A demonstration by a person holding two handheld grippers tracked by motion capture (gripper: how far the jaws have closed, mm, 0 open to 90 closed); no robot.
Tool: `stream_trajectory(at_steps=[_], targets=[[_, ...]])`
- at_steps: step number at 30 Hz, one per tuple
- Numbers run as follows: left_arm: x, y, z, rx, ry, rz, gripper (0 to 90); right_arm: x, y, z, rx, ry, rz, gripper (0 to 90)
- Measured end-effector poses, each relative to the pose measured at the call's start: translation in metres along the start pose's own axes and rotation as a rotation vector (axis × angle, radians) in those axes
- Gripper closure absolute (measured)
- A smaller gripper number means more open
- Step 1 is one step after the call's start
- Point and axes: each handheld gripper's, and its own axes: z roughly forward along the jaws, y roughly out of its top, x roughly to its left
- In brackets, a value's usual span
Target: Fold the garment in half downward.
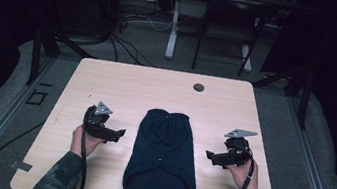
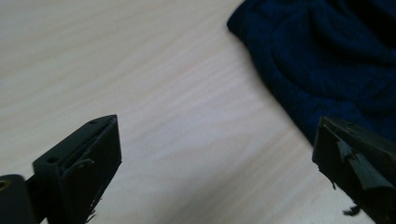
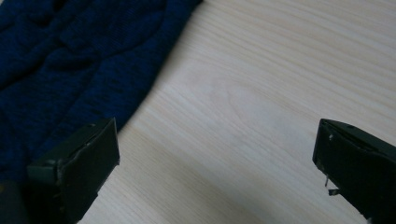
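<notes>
Centrally on the table (image 1: 108, 80): dark blue knit garment (image 1: 163, 157), laid flat, lengthwise from near edge toward far edge, narrower end away from the person, wider rounded end close to the near edge. Two small pale dots on its midline, possibly buttons, too small to tell. Folds and ridges in the knit plain in both gripper views.

Left of the garment, near but apart from it: left gripper (image 1: 118, 134), held in the left hand (image 1: 81, 141), jaws pointing at the garment's side. Jaws wide apart, nothing between them but bare wood. From the left gripper view, garment (image 2: 327, 60) at upper right, its edge running down behind the right-hand jaw; not clear whether that jaw touches the cloth.

Right of the garment, likewise near and apart: right gripper (image 1: 211, 156), held in the right hand (image 1: 245, 176), jaws aimed back at the garment. Jaws spread wide too, gripping nothing. From the right gripper view, garment (image 3: 79, 60) at upper left, its edge passing just behind the left-hand jaw, pale wood grain across the rest.

Grey three-cornered plate atop each gripper, cable trailing toward the near edge along each camouflage sleeve (image 1: 60, 179).

Beyond the garment, near the far edge: small dark round spot (image 1: 199, 87) in the tabletop.
</notes>
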Motion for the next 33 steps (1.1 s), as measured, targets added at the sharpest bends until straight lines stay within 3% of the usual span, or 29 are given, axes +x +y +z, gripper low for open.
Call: stream_trajectory(at_steps=[5,21,27,33], targets=[[0.003,0.012,0.003,-0.004,-0.023,-0.008,1.3,0.005,0.013,0.002,0.000,0.019,-0.017,0.2],[-0.007,0.049,0.030,0.039,-0.080,0.031,0.1,0.006,0.043,0.023,0.029,0.045,-0.041,3.7],[-0.009,0.058,0.042,0.039,-0.091,0.028,0.0,0.007,0.054,0.031,0.043,0.059,-0.042,3.2],[-0.012,0.063,0.057,0.047,-0.110,-0.001,0.1,0.005,0.066,0.046,0.047,0.047,-0.040,5.8]])
